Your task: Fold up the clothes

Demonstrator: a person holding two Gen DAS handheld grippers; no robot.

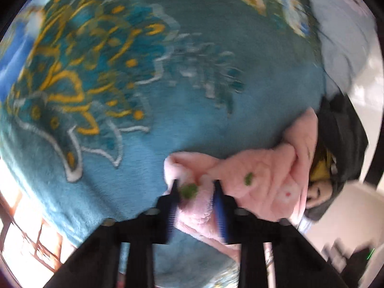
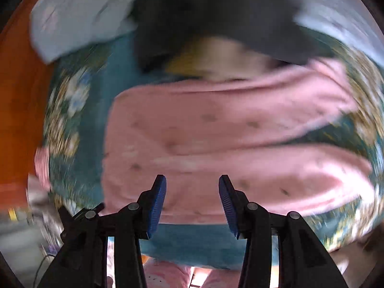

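Note:
A fluffy pink garment with small green and red marks lies bunched on a teal patterned blanket. My left gripper is shut on the garment's near-left edge, and pink pile fills the gap between its blue pads. In the right wrist view the same pink garment spreads wide across the blanket, blurred by motion. My right gripper hovers over the garment's near edge, pointing steeply down. Its jaws stand open with nothing clamped between the pads.
A dark grey garment with something yellow under it lies beside the pink one, beyond it in the right wrist view. Pale blue cloth lies further off. An orange surface borders the blanket's left side.

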